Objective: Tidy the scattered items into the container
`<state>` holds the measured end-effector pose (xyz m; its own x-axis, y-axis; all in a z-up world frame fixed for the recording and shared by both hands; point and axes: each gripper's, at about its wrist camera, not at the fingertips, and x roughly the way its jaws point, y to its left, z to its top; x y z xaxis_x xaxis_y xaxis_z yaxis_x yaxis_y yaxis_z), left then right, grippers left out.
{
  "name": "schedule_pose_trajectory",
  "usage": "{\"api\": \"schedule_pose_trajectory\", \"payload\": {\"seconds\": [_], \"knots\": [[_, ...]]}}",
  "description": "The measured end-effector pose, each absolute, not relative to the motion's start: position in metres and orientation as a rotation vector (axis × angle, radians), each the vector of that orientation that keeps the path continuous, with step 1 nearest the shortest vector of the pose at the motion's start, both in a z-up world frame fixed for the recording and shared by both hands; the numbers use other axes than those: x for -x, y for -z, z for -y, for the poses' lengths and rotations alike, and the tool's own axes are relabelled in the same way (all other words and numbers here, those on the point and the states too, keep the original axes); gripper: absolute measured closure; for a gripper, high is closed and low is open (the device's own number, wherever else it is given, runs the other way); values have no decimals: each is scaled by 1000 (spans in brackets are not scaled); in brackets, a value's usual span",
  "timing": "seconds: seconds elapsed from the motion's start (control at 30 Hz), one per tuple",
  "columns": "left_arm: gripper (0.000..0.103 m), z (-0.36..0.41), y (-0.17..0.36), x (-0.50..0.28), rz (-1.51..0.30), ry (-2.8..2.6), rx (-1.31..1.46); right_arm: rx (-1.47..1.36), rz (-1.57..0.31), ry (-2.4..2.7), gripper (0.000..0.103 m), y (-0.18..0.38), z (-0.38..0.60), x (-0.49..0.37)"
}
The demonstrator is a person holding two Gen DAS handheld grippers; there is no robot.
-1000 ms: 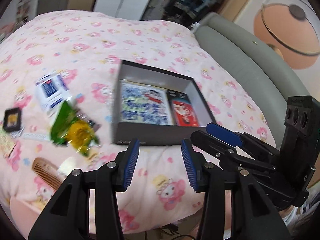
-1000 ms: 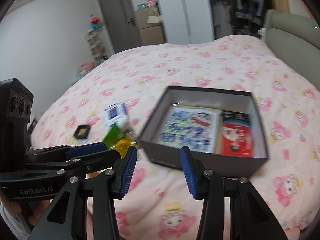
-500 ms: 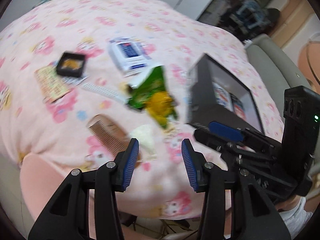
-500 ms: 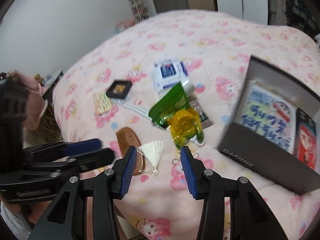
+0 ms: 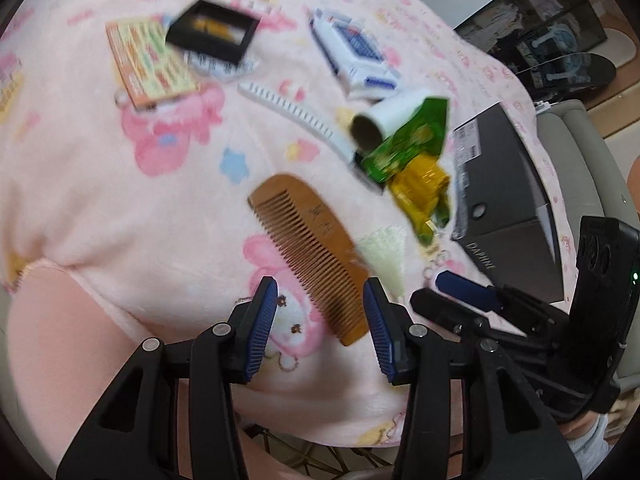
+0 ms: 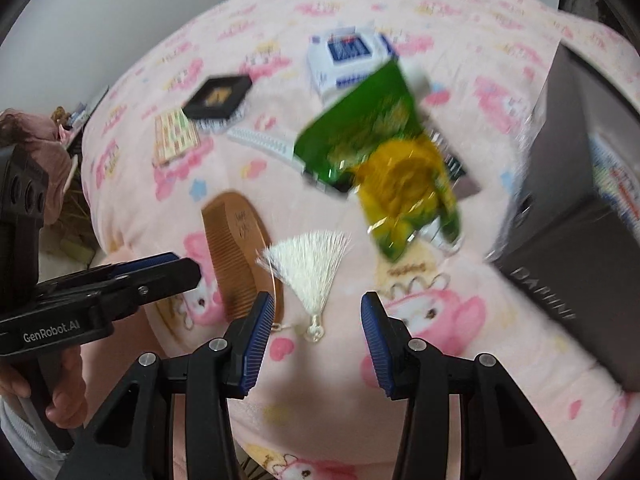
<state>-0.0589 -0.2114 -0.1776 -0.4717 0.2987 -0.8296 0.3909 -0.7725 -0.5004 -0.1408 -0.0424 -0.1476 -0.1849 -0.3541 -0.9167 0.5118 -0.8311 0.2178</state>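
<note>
Both grippers, left gripper (image 5: 322,322) and right gripper (image 6: 316,322), released, nothing grasped. Toothed wooden comb (image 5: 310,248) beside silky tassel (image 6: 312,264); crinkled foil packet (image 6: 384,160) near matte box (image 6: 568,216).

We see a wooden comb (image 5: 310,254), a silky thread tassel (image 6: 310,266), a glossy foil packet (image 6: 380,152), a fleecy blanket (image 5: 100,200) and perhaps a matt cardboard box (image 5: 502,204).
</note>
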Motion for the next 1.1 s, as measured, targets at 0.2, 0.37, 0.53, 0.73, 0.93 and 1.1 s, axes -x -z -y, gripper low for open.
{"api": "schedule_pose_trajectory", "payload": {"seconds": [0.2,0.37,0.53,0.73,0.93,1.1], "knots": [[52,210,201,70,-1101,2398,-1632,-1634,-139,1982,61,182,53,147],[64,209,201,81,-1100,2423,-1628,-1634,-23,1946,61,192,54,158],[75,190,189,82,-1034,2485,-1645,-1577,-53,1909,83,181,56,144],[79,152,175,83,-1028,2584,-1695,-1583,18,1917,83,161,27,128],[80,119,169,95,-999,2652,-1771,-1610,96,2003,83,151,-21,119],[79,115,168,95,-1002,2677,-1806,-1636,161,2052,83,156,-41,124]]}}
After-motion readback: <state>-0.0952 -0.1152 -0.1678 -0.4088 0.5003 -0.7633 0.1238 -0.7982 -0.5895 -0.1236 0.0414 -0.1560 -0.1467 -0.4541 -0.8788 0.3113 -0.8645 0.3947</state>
